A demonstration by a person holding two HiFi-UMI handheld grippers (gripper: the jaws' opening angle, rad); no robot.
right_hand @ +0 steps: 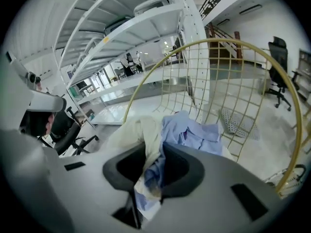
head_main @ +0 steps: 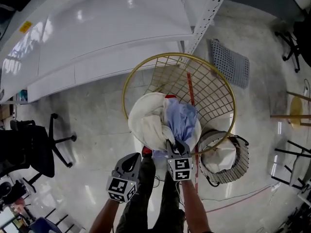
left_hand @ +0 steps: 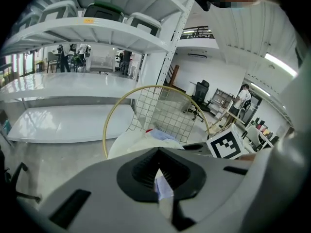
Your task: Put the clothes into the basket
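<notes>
A gold wire basket (head_main: 146,67) stands on the floor below me. A bundle of clothes (head_main: 150,123), white cloth with a light blue shirt (head_main: 182,118), bulges over its near rim. My right gripper (head_main: 176,147) is shut on this bundle; in the right gripper view, white and blue cloth (right_hand: 150,174) is pinched between the jaws of the right gripper (right_hand: 153,147). My left gripper (head_main: 130,163) is beside it at the left, just short of the rim. In the left gripper view the left gripper (left_hand: 158,154) has its jaws together with a strip of pale blue cloth (left_hand: 164,189) between them.
A smaller round wire basket (head_main: 240,166) holding white cloth sits right of the gold one. White shelving (head_main: 97,38) runs behind, with its upright post (head_main: 204,13) at the basket's far rim. A black office chair (head_main: 39,149) is at left and a grey perforated mat (head_main: 228,62) at back right.
</notes>
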